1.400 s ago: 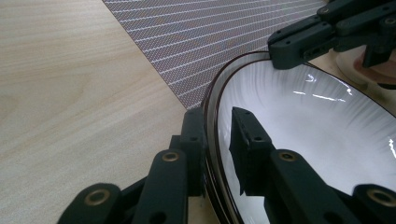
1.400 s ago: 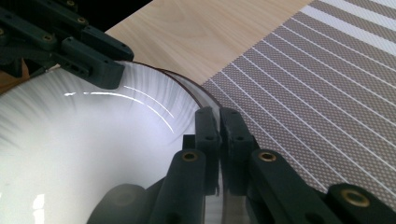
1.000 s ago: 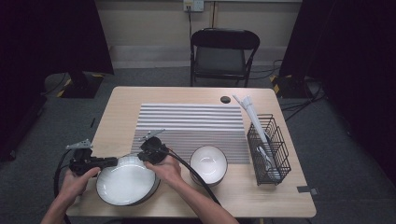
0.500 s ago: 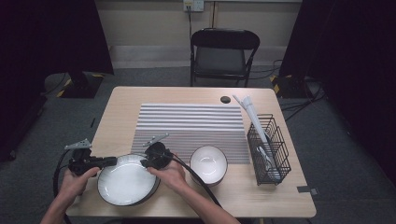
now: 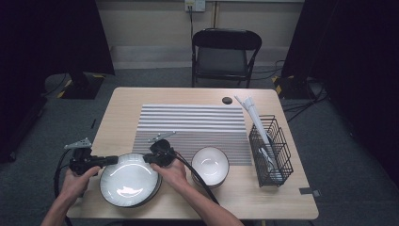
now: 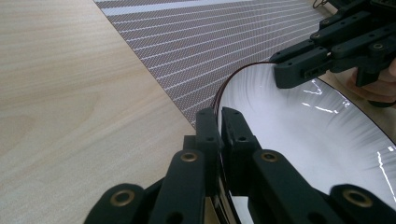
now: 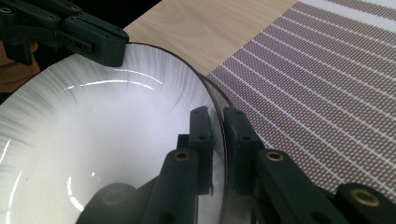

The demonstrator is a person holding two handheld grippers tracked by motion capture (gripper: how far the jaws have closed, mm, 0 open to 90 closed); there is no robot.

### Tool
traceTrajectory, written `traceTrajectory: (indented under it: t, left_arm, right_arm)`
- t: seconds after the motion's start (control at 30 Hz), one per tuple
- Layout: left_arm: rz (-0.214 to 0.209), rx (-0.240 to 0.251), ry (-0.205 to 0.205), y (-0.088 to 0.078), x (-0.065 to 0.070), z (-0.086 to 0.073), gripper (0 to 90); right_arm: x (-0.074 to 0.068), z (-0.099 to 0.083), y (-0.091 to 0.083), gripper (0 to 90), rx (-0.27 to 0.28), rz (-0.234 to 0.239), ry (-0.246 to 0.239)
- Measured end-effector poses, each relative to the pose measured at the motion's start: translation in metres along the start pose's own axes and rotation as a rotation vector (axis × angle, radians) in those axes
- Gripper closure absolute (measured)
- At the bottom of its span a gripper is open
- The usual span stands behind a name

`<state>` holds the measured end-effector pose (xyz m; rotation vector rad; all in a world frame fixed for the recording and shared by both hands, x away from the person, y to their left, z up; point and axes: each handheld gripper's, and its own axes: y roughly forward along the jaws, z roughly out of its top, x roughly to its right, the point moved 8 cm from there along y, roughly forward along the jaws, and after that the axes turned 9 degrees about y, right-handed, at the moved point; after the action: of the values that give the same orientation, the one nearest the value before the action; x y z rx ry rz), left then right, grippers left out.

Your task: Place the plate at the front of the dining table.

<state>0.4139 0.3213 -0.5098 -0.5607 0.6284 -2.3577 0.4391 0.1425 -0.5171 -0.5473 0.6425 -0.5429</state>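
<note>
Left tongs (image 6: pixel 219 116) are clenched on the rim of the large white plate (image 5: pixel 129 181); in the left gripper view the thin dark-edged rim passes straight between the two black jaws, pads pressed to it on either side. Right tongs (image 7: pixel 217 116) have just been closing and now pinch the opposite rim of the same plate, the edge caught between their jaws in the right gripper view. In the high view we see the left tongs (image 5: pixel 113 160) at the plate's left edge and the right tongs (image 5: pixel 147 159) at its upper right edge, a hand behind each.

The plate sits at the near left part of the bench (image 5: pixel 117 117), its far edge at the near-left corner of the striped grey mat (image 5: pixel 193 127). We cannot tell whether it rests on the wood or is lifted off it.

Just right of the plate, a smaller white bowl (image 5: pixel 210 165) overlaps the mat's near edge. Farther right, a black wire basket (image 5: pixel 270 150) holds white utensils. A black folding chair (image 5: pixel 226 54) stands beyond the bench.
</note>
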Motion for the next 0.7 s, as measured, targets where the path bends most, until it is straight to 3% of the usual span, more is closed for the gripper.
traceTrajectory:
  t: [0.2, 0.47, 0.53, 0.63, 0.7]
  left_arm:
    - [-0.014, 0.015, 0.004, 0.002, -0.001, 0.005, 87.0]
    - [0.004, 0.000, 0.020, 0.005, -0.005, 0.012, 86.8]
    - [0.006, 0.011, 0.022, 0.005, -0.007, 0.016, 86.5]
    - [-0.005, 0.067, -0.003, 0.002, -0.011, 0.022, 85.5]
    - [-0.002, 0.057, -0.005, 0.003, -0.012, 0.021, 85.7]
  right_arm:
    - [0.002, 0.009, -0.006, 85.4, 0.028, 0.001, 0.007]
    - [0.004, 0.017, -0.012, 86.5, 0.043, -0.006, -0.016]
    - [0.003, 0.021, -0.013, 86.8, 0.046, -0.016, -0.029]
    - [0.002, 0.028, -0.015, 87.0, 0.061, -0.018, -0.035]
    - [0.002, 0.030, -0.015, 87.1, 0.063, -0.023, -0.043]
